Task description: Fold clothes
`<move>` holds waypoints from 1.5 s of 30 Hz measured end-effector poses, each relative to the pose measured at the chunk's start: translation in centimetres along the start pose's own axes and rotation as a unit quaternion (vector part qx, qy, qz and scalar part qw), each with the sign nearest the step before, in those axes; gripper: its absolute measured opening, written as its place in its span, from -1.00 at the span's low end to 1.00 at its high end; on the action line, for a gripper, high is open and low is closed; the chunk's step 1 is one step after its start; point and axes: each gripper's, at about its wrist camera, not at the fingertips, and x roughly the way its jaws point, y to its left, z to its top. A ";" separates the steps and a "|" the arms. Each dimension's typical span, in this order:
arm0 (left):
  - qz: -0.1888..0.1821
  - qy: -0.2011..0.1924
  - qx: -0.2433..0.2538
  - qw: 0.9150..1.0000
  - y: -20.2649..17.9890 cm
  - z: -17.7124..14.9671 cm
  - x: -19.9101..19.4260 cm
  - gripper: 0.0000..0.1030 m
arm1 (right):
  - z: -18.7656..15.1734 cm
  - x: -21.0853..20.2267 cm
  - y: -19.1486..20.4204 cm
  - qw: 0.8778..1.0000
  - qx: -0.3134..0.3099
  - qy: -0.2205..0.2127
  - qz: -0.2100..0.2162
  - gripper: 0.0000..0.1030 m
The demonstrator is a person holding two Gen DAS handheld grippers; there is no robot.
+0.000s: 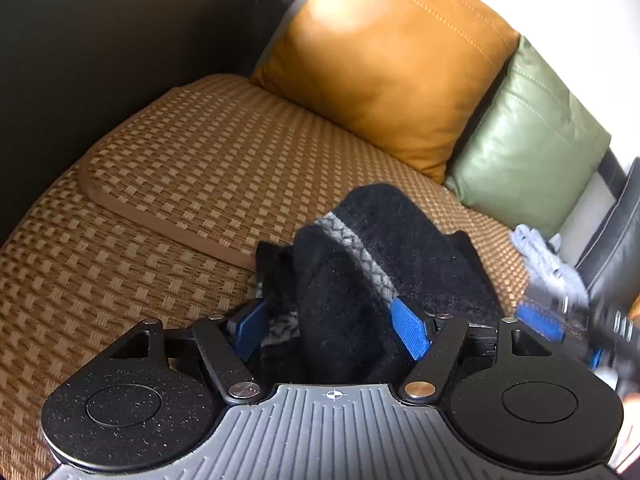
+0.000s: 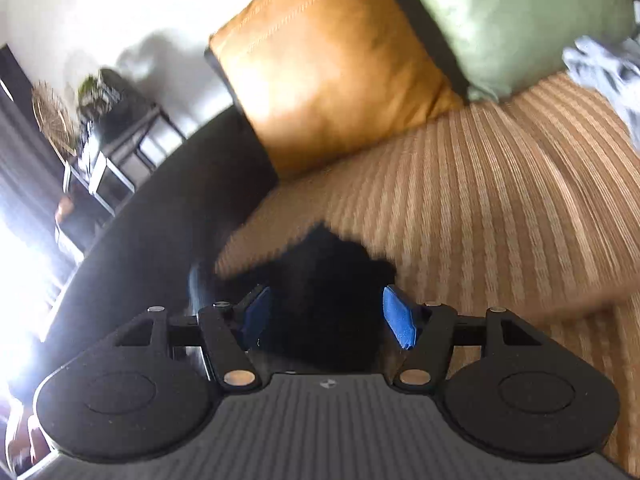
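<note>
1. A black knitted garment (image 1: 360, 264) with a grey braided stripe is seen bunched in a loose heap on the woven rattan mat (image 1: 168, 184) that covers the sofa seat, toward the seat's front edge.
2. The left gripper (image 1: 336, 330) is shown with its blue pads (image 1: 408, 328) spread apart; the garment's fuzzy bulk lies between them, and the pads are not seen pressing on it.
3. The right gripper (image 2: 328, 320) is likewise pictured with its pads (image 2: 398, 320) standing wide, the black garment (image 2: 324, 280) filling the gap between them without being squeezed; the view from this wrist is smeared by blur.
4. In the left wrist view the right gripper (image 1: 560, 320) is caught as a blurred shape at the garment's right side.
5. An orange leather cushion (image 1: 384, 56) and a green cushion (image 1: 528, 144) are propped side by side, touching, against the sofa's back edge.
6. A pale grey garment (image 1: 548, 260) is seen crumpled at the far right end of the seat, just beside the green cushion and well apart from the black one.
7. The sofa's dark armrest (image 2: 160, 220) is seen curving past the seat's left edge, and beyond it a small metal side table (image 2: 116, 152) with a potted plant (image 2: 100, 96) is made out.
</note>
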 end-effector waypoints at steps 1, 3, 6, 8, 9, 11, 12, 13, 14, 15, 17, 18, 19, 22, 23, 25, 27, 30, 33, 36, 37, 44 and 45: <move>0.001 0.002 0.000 1.000 0.0 0.0 0.3 0.53 | 0.9 0.9 -0.2 1.000 -0.003 0.000 0.003 0.31; -0.001 0.008 -0.001 1.000 0.0 0.1 0.7 -0.09 | 1.8 2.9 -0.4 1.000 -0.017 0.016 0.011 0.31; 0.002 0.005 -0.003 1.000 0.4 -0.2 0.7 -0.77 | 2.6 5.4 -0.2 0.998 -0.044 0.052 0.011 0.31; 0.011 -0.009 0.003 1.000 0.6 -0.8 0.1 -0.83 | 2.3 6.0 0.0 0.996 -0.053 0.070 0.014 -0.40; 0.014 -0.017 0.005 1.000 0.7 -1.2 -0.4 -0.85 | 2.2 5.9 0.2 0.996 -0.052 0.072 0.019 -0.67; 0.015 -0.029 0.002 0.999 1.3 -1.9 -1.1 -0.85 | 1.9 5.3 0.0 0.998 -0.032 0.048 0.031 -0.69; 0.012 -0.034 -0.004 0.999 1.7 -2.2 -1.4 -0.86 | 1.8 5.0 -0.2 0.999 -0.020 0.033 0.037 -0.70; 0.009 -0.033 -0.016 0.999 2.2 -2.5 -1.3 -0.86 | 1.5 5.2 -0.3 0.999 -0.017 0.031 0.030 -0.70; 0.005 -0.032 -0.029 0.999 2.7 -2.7 -1.1 -0.86 | 1.2 5.7 -0.4 0.999 -0.019 0.038 0.016 -0.70; 0.003 -0.029 -0.035 0.999 3.0 -2.8 -0.7 -0.85 | 0.8 6.3 -0.4 0.999 -0.021 0.044 0.001 -0.69; -0.001 -0.033 -0.037 0.999 3.1 -2.8 -0.9 -0.81 | 0.4 6.9 -0.6 0.998 -0.019 0.051 -0.019 -0.62; -0.003 -0.036 -0.037 0.999 3.1 -2.8 -1.0 -0.66 | 0.4 6.7 -0.6 0.999 -0.013 0.048 -0.018 -0.53; -0.005 -0.038 -0.038 0.999 3.2 -2.7 -1.2 -0.59 | 0.4 6.5 -0.6 0.999 -0.007 0.044 -0.018 -0.26; 0.016 -0.068 -0.048 0.996 3.7 -2.1 -3.8 -0.06 | 0.9 3.2 -0.1 1.000 -0.020 0.001 -0.017 -0.01; 0.017 -0.081 -0.048 0.995 3.5 -1.7 -4.8 -0.13 | 0.9 2.0 0.2 0.999 -0.035 -0.012 -0.010 -0.01; 0.003 -0.100 -0.039 0.994 2.7 -0.7 -6.2 -0.13 | 0.9 0.6 0.9 0.998 -0.058 -0.013 0.015 -0.03; -0.020 -0.099 -0.008 0.995 0.6 0.4 -6.0 -0.13 | 0.7 0.7 1.9 0.996 -0.077 0.001 0.040 -0.03; -0.024 -0.071 0.064 0.995 -3.0 1.5 -3.0 -0.09 | 0.3 3.1 2.9 0.995 -0.087 0.027 0.039 -0.03; 0.019 -0.029 0.093 0.995 -4.2 2.2 1.3 -0.02 | -0.1 5.8 3.1 0.995 -0.095 0.039 0.016 -0.03; 0.064 0.013 0.079 0.995 -3.2 2.7 4.9 -0.09 | 0.0 6.2 2.9 0.995 -0.098 0.034 -0.001 -0.03; 0.056 0.005 0.069 0.996 -3.0 2.7 3.9 -0.10 | 0.1 5.7 2.9 0.995 -0.097 0.030 -0.001 -0.04; 0.016 -0.064 0.080 0.995 -3.2 -1.4 -5.1 0.10 | -2.4 -2.4 4.1 0.994 -0.104 -0.011 0.038 0.08; 0.028 -0.060 0.091 0.994 -3.2 -2.5 -5.3 0.09 | -3.4 -3.3 4.3 0.993 -0.108 -0.013 0.040 0.11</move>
